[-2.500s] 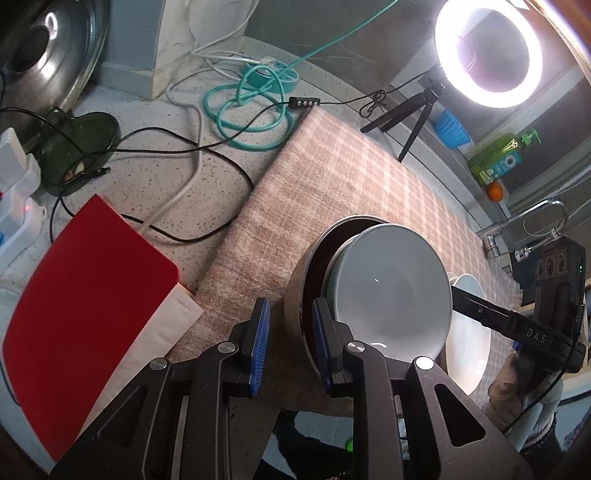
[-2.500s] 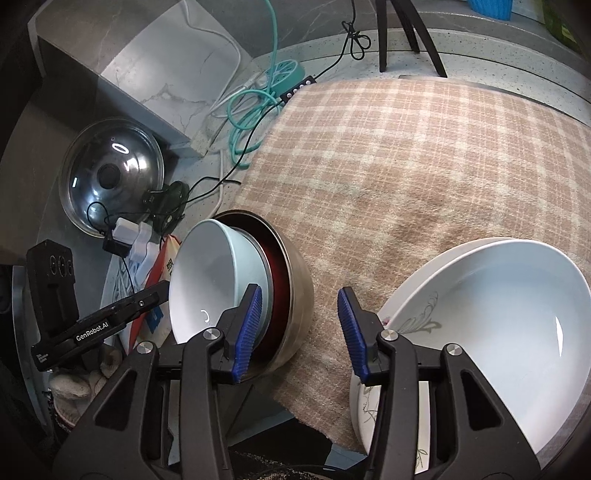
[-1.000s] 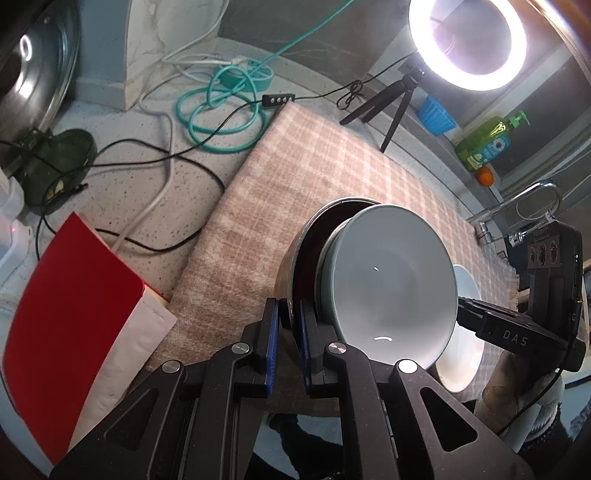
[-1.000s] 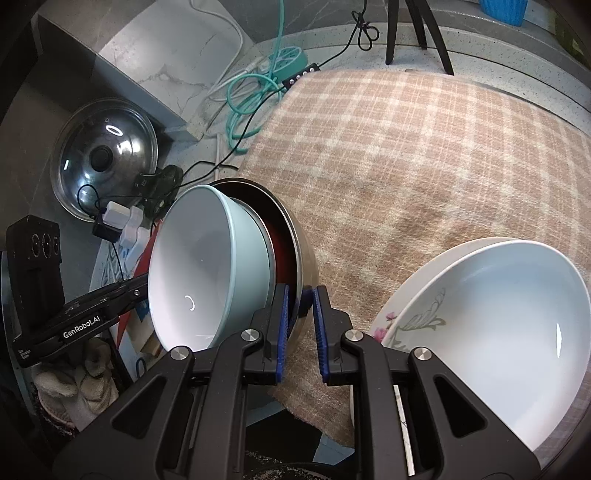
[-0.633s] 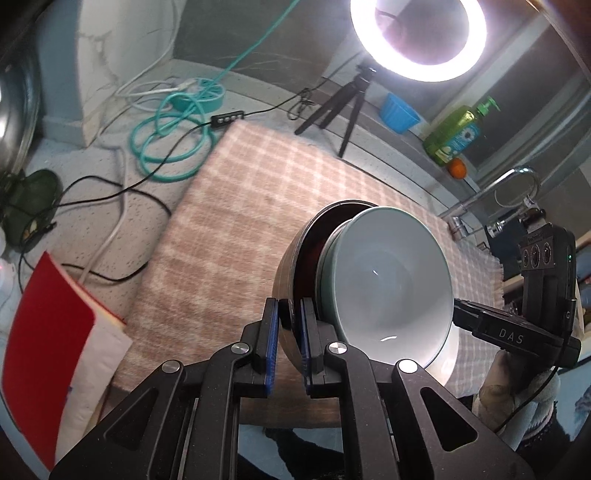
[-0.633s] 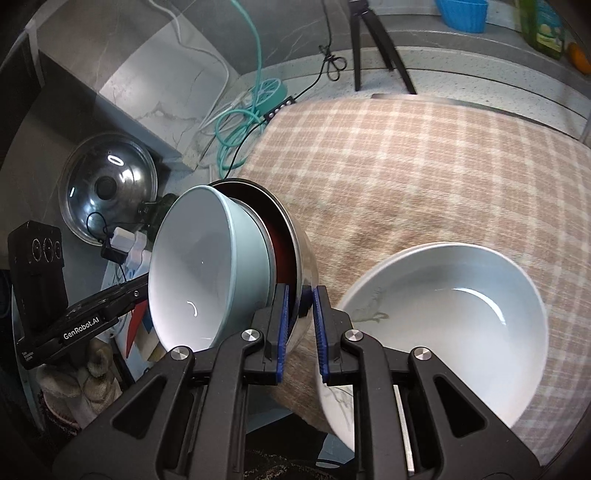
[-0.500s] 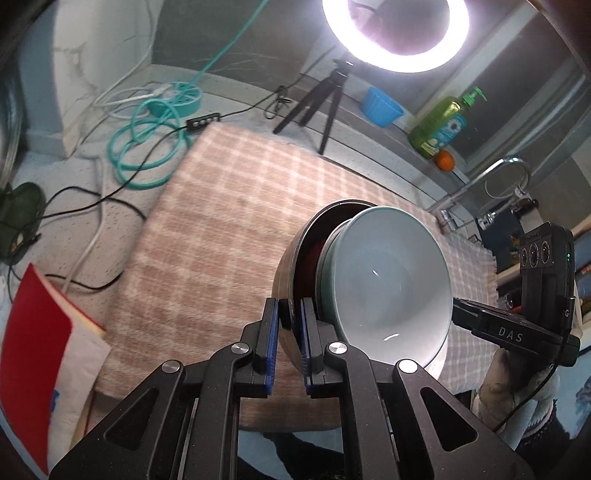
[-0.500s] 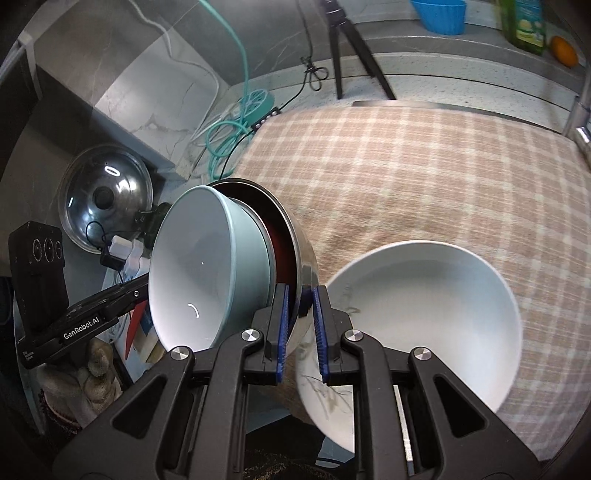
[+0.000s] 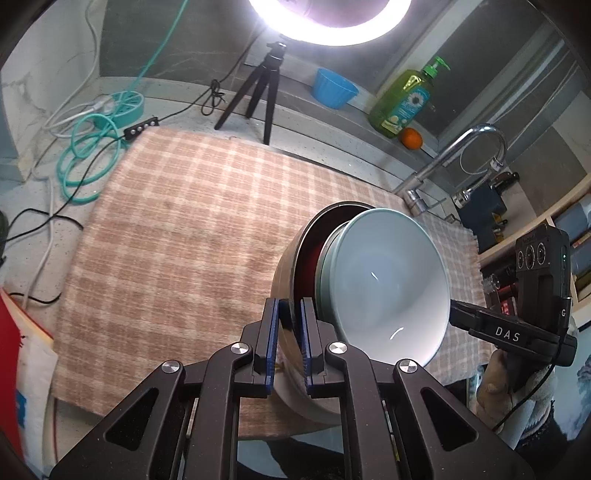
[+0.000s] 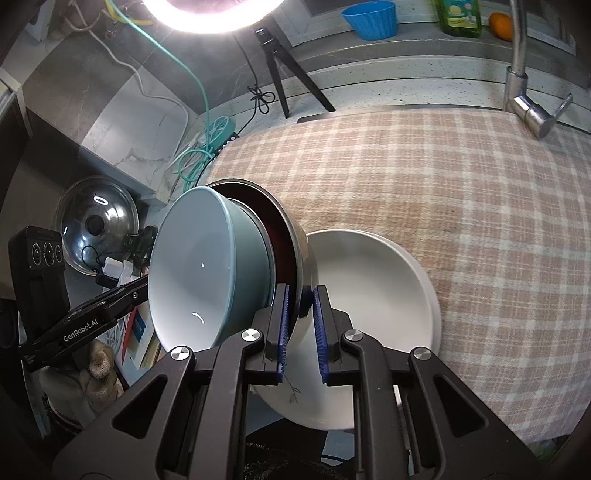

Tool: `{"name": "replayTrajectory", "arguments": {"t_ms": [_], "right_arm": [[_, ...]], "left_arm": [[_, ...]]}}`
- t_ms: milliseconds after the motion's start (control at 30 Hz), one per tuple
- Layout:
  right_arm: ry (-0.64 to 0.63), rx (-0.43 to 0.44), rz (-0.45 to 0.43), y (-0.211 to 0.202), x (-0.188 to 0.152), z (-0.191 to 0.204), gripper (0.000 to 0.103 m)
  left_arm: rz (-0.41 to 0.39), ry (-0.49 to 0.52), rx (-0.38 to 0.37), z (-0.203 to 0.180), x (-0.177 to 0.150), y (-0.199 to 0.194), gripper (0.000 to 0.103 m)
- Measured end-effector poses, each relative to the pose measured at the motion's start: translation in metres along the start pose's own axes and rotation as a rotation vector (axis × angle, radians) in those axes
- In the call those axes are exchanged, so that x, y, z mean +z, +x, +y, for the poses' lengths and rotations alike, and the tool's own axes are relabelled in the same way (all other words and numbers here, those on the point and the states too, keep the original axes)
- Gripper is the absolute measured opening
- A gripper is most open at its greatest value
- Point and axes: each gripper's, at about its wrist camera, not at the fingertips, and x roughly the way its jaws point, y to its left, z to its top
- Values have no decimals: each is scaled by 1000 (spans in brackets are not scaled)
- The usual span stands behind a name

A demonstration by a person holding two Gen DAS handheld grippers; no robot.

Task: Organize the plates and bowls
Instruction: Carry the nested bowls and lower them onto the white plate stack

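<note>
Both tools clamp one stack of nested bowls from opposite sides. The left hand-held gripper (image 9: 287, 334) is closed on the near rim of the steel bowl (image 9: 286, 266), and the right hand-held gripper (image 10: 299, 328) pinches the same rim on its other side. A pale blue bowl (image 10: 199, 266) sits tilted inside, over a dark red one. The stack is held above a checked cloth (image 9: 177, 229) covering the bench (image 9: 22, 192), beside a white plate (image 10: 373, 295) at the cloth's near edge. Far off stand a ring light (image 9: 328, 22) on a tripod, a blue tub (image 9: 334, 90), a soap bottle (image 9: 404, 101), an orange and a tap (image 9: 458, 155).
</note>
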Motion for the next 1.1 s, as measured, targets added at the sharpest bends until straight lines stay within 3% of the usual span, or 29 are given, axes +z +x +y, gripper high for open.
{"name": "replayTrajectory", "arguments": {"t_ms": [567, 1100], "right_arm": [[62, -23, 40, -16, -28, -45, 14], [56, -14, 64, -9, -37, -52, 14]], "left_arm": [[73, 30, -20, -36, -24, 25, 8], [80, -1, 4, -38, -37, 29, 8]]}}
